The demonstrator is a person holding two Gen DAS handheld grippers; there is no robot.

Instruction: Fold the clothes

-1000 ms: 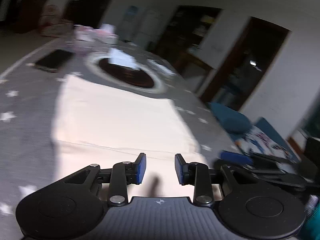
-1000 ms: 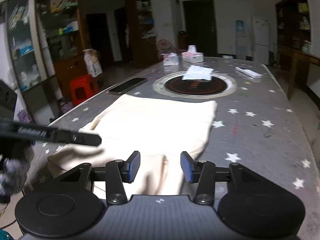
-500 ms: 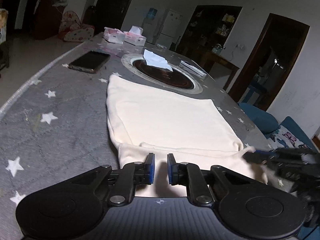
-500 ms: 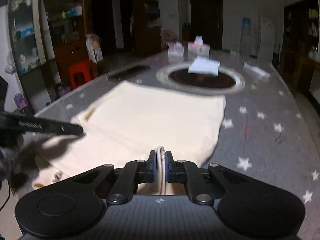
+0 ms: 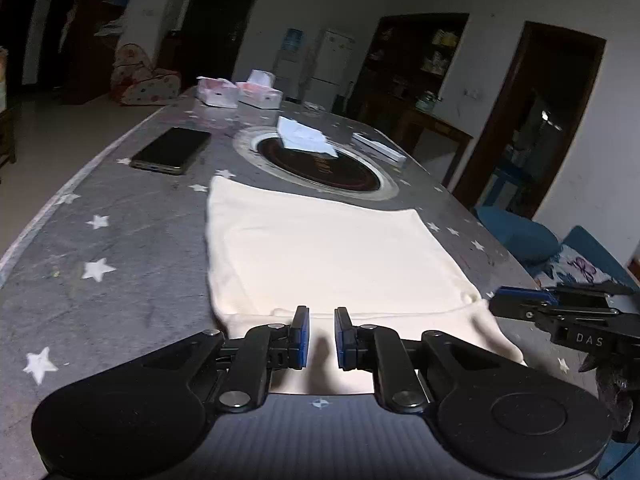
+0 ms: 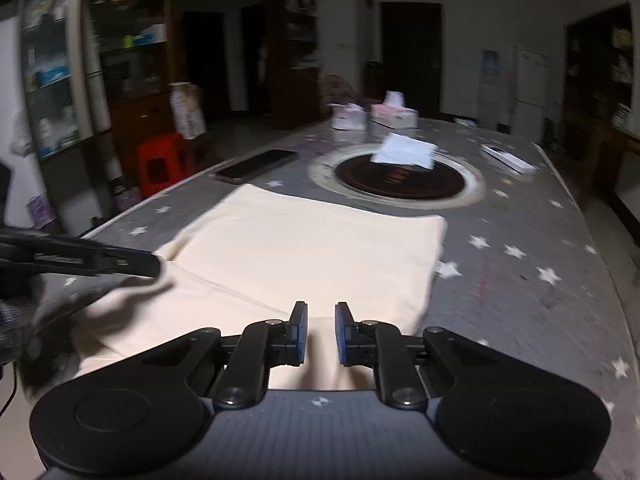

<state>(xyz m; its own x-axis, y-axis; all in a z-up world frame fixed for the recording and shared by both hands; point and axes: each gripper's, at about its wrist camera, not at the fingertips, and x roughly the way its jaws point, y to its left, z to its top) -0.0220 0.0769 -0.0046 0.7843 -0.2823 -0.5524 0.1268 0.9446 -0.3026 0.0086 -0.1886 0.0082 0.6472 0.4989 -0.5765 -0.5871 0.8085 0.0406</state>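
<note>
A cream garment (image 5: 320,248) lies folded flat on the grey star-print table (image 5: 120,240), its near hem toward me. My left gripper (image 5: 321,320) hovers over the near hem with a narrow gap between its blue pads. Only flat cloth and a shadow show in that gap. My right gripper (image 6: 321,316) is over the near right part of the garment (image 6: 312,248). Its jaws are opening and no fold stands between them. In the right wrist view the left gripper (image 6: 154,266) reaches the garment's left edge. In the left wrist view the right gripper (image 5: 504,304) sits by the right corner.
A dark phone (image 5: 172,150) lies left of the garment. Beyond it is a round dark hotplate (image 5: 320,164) with a white paper (image 5: 304,138) on it. Two tissue boxes (image 5: 240,92) and a white remote (image 5: 378,146) sit further back. A red stool (image 6: 160,160) stands off the left edge.
Both pairs of jaws narrowed from a second ago. Half a second ago the right pads pinched a raised fold of cloth; now they stand slightly apart and the fold is gone.
</note>
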